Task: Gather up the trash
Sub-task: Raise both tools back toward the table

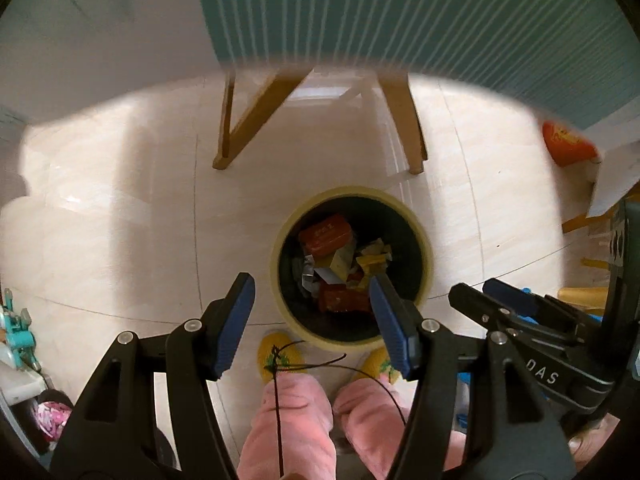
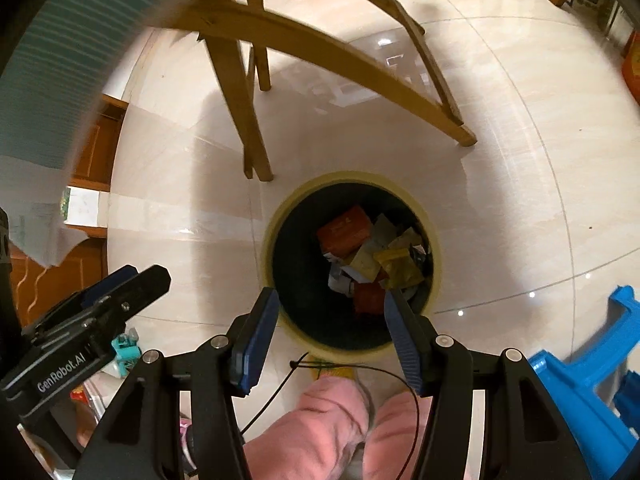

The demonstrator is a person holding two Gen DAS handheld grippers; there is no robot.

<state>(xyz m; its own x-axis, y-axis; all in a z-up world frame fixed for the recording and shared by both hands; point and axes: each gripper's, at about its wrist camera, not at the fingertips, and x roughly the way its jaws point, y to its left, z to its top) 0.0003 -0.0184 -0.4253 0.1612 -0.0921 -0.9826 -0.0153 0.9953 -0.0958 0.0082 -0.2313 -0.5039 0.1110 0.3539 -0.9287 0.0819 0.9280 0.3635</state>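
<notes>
Both hands free, trash is in the bin

Nearest, the left hand-held gripper (image 1: 312, 292) and right hand-held gripper (image 2: 330, 310) both hang released and carry nothing, right above the trash bin (image 1: 426, 240) on the floor. Inside sit the wrappers (image 2: 384, 256), red and yellow packets piled up. Further out, an orange packet (image 1: 568, 144) lies by the teal-covered bench (image 1: 400, 12), maybe 1 left to grab.

Glossy cream tile floor (image 2: 500, 184) under wooden table legs (image 2: 240, 92), teal ribbed tablecloth (image 1: 400, 8) above, blue stool (image 2: 580, 364) nearby
</notes>
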